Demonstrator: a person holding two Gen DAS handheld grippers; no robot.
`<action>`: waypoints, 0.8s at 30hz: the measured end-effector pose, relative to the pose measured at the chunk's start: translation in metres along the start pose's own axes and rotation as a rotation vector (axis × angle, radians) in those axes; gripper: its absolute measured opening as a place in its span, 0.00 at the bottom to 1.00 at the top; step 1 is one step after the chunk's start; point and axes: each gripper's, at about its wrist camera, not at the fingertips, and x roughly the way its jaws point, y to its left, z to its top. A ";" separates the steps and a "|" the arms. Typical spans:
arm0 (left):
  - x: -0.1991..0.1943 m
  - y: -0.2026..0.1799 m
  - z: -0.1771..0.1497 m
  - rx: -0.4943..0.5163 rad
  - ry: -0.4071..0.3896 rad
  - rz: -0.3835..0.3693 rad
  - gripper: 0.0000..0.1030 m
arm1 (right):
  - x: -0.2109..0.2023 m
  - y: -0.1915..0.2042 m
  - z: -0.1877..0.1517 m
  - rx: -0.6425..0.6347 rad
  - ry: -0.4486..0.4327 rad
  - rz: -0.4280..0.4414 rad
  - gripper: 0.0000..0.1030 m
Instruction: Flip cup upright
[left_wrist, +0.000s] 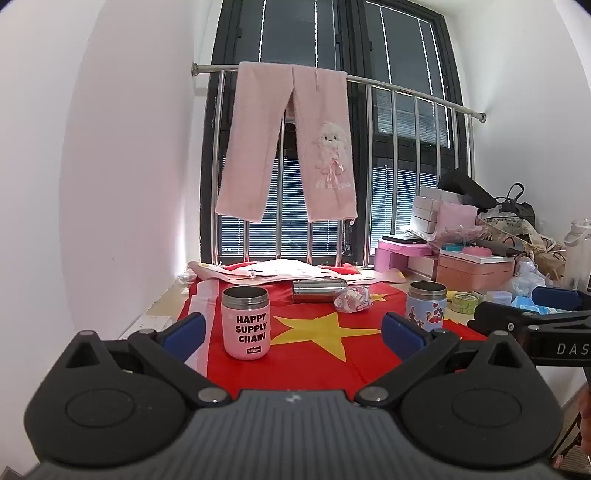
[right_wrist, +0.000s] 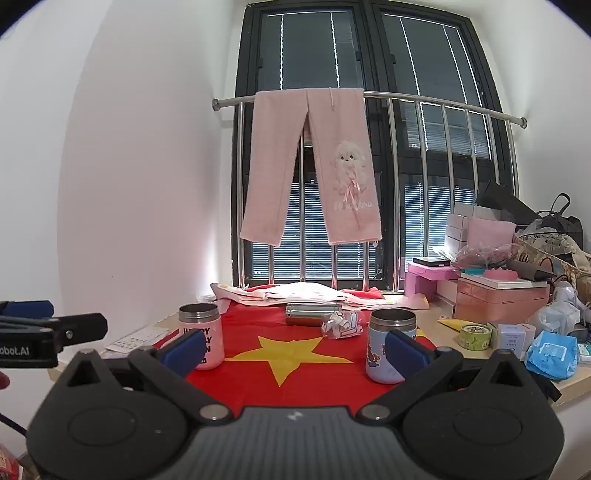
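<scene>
Hovering, both pairs of fingers spread wide, empty | steel cup (left_wrist: 319, 291) lies on its side beyond the left gripper (left_wrist: 293, 330), on the red flag (left_wrist: 314, 354) | judgement: clamp mid-body, tip up slowly.

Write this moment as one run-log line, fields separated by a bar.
pink cup: upright | blue cup: upright | steel cup: lying on red cloth | left gripper: open, empty | right gripper: open, empty

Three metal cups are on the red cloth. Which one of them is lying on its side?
The bare steel cup at the back, beside the crumpled wrapper. The pink cup and the blue cup stand upright, mouths up.
</scene>
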 end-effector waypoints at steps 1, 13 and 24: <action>-0.002 0.001 0.000 0.001 -0.001 0.000 1.00 | 0.000 0.000 0.000 0.002 -0.003 0.000 1.00; -0.001 0.000 0.001 -0.003 0.003 -0.001 1.00 | 0.000 -0.001 0.000 0.003 0.000 0.001 1.00; -0.001 -0.001 0.002 -0.004 0.003 -0.001 1.00 | -0.001 0.001 0.000 0.001 0.001 0.000 1.00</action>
